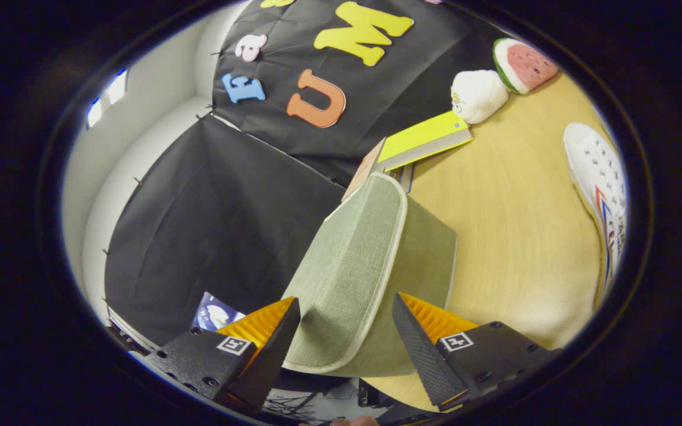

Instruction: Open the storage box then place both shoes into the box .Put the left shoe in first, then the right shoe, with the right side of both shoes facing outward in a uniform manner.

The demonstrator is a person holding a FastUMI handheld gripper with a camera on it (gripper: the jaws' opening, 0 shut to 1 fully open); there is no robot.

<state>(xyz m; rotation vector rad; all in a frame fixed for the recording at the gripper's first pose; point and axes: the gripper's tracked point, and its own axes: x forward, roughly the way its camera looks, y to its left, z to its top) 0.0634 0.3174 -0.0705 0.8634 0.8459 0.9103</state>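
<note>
The storage box (370, 278) stands on the table (512, 225) near its edge, and its near end with the lid (347, 272) lies between the gripper (346, 319) fingers, which stand spread on either side with a gap to each. Beyond the box, a flat card-like item (424, 141) lies against the booth wall (211, 225), with two plush toys (478, 94) further along just past it. A shoe (598, 189) lies on the table well apart from the box, off to the right-hand finger's side.

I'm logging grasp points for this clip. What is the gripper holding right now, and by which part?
The gripper has the green fabric lid of the storage box between its fingers, at the piped front edge. Whether both fingers actually press on it cannot be told.
</note>
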